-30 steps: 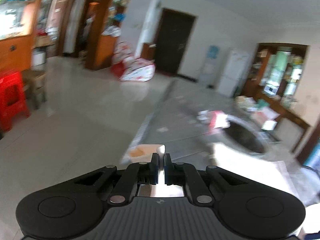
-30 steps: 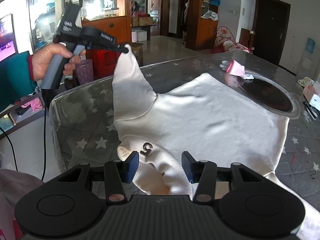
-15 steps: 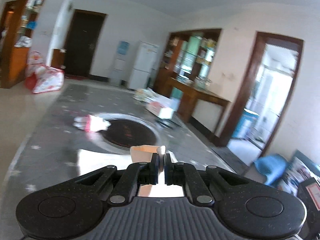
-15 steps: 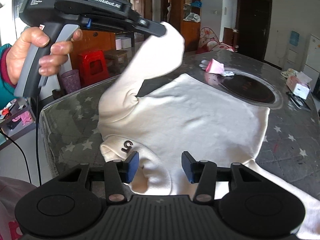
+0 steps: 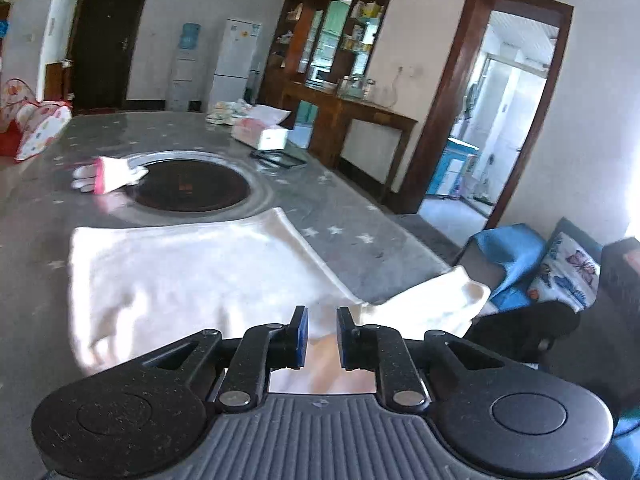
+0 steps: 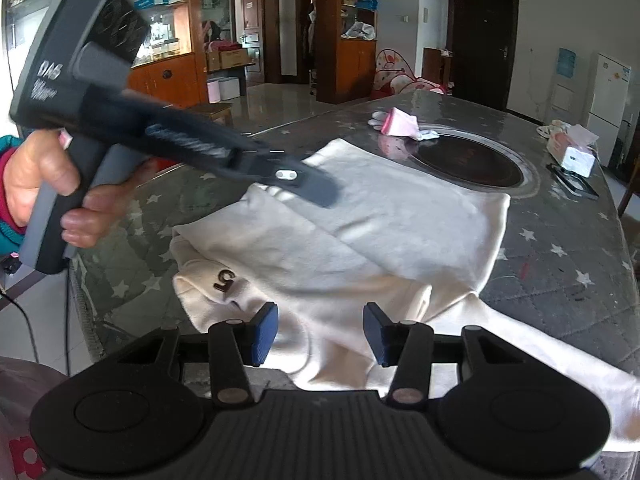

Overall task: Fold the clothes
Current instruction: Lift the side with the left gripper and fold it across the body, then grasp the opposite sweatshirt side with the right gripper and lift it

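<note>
Cream sweater spread on the starred bench, one sleeve laid slantwise over the chest. Other sleeve trailing off the near right edge, long axis running from shoulder toward the bench corner. Left tool over the folded sleeve, parted a little, holding nothing. Right tool spread wide and empty above the collar, just left of the loose sleeve and clearly nearer it than the left. Sleeve off to the right, low. Likely next: right-side grasp there.
</note>
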Motion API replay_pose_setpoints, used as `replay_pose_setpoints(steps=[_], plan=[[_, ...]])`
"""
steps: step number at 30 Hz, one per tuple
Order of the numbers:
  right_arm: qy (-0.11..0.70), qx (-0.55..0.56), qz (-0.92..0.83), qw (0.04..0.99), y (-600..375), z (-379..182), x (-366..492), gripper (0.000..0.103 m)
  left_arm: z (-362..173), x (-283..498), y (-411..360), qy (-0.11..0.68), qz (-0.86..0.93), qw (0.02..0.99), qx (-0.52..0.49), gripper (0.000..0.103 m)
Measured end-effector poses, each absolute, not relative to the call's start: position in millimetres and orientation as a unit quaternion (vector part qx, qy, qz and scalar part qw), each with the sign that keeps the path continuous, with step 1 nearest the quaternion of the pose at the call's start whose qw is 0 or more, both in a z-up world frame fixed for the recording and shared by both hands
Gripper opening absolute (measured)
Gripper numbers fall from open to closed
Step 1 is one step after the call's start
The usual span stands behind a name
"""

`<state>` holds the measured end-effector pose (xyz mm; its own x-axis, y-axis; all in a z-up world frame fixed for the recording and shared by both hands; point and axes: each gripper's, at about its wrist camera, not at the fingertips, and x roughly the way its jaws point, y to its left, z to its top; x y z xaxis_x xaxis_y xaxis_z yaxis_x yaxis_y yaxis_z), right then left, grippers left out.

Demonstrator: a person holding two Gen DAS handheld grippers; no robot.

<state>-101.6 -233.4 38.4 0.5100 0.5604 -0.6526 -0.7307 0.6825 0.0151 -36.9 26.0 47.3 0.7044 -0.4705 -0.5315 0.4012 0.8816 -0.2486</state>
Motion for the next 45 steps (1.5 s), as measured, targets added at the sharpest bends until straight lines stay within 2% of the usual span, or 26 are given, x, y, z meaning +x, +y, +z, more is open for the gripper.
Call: replay_pose_setpoints(steps=[9, 11, 15, 19, 20, 23, 24, 26, 29, 34, 37, 38, 40, 45], plan=[[0.327, -0.123, 0.344, 0.871, -238.2, 36.4, -76.4, 0.047, 20.9, -52.1, 102.3, 0.341, -0.104, 0.933, -0.045, 0.021], [0.330, -0.124, 0.336, 0.873, -237.3, 33.2, -68.5, 0.047, 15.8, -49.3, 110.9, 0.351, -0.097, 0.930, -0.055, 0.027], [0.342, -0.124, 0.321, 0.874, -234.5, 24.6, -51.9, 0.047, 8.0, -43.4, 115.2, 0.361, -0.095, 0.926, -0.059, 0.030], [0.350, -0.128, 0.320, 0.871, -230.0, 18.8, -44.2, 0.046, 0.2, -36.2, 115.8, 0.372, -0.111, 0.918, -0.079, 0.027], [0.352, -0.129, 0.321, 0.870, -229.1, 17.5, -43.1, 0.045, -1.6, -35.4, 115.4, 0.374, -0.116, 0.916, -0.082, 0.020], [0.355, -0.134, 0.320, 0.869, -227.0, 14.6, -39.7, 0.037, -3.9, -37.1, 116.9, 0.377, -0.118, 0.915, -0.083, 0.007], [0.355, -0.136, 0.318, 0.868, -226.4, 13.7, -38.6, 0.036, -3.5, -38.0, 118.8, 0.377, -0.117, 0.915, -0.088, 0.007], [0.356, -0.139, 0.316, 0.868, -225.1, 11.9, -36.4, 0.024, -2.3, -41.0, 123.2, 0.374, -0.114, 0.916, -0.092, 0.006], [0.355, -0.141, 0.314, 0.869, -224.1, 11.0, -33.6, 0.015, -0.6, -44.7, 128.4, 0.376, -0.099, 0.917, -0.087, 0.006], [0.351, -0.139, 0.315, 0.871, -220.9, 11.9, -29.4, 0.015, 10.3, -46.4, 126.6, 0.361, -0.105, 0.925, -0.054, 0.008], [0.353, -0.138, 0.313, 0.871, -219.6, 11.4, -26.2, 0.018, 21.2, -42.7, 105.7, 0.330, -0.134, 0.934, 0.019, 0.021], [0.353, -0.137, 0.313, 0.871, -219.7, 11.7, -26.1, 0.018, 24.4, -41.2, 98.4, 0.319, -0.144, 0.936, 0.045, 0.022], [0.353, -0.137, 0.313, 0.871, -220.2, 12.2, -27.1, 0.018, 26.0, -33.0, 89.8, 0.312, -0.165, 0.933, 0.072, 0.022], [0.353, -0.133, 0.316, 0.870, -222.1, 12.3, -29.7, 0.028, 12.4, -11.4, 85.0, 0.337, -0.210, 0.913, 0.094, 0.022]])
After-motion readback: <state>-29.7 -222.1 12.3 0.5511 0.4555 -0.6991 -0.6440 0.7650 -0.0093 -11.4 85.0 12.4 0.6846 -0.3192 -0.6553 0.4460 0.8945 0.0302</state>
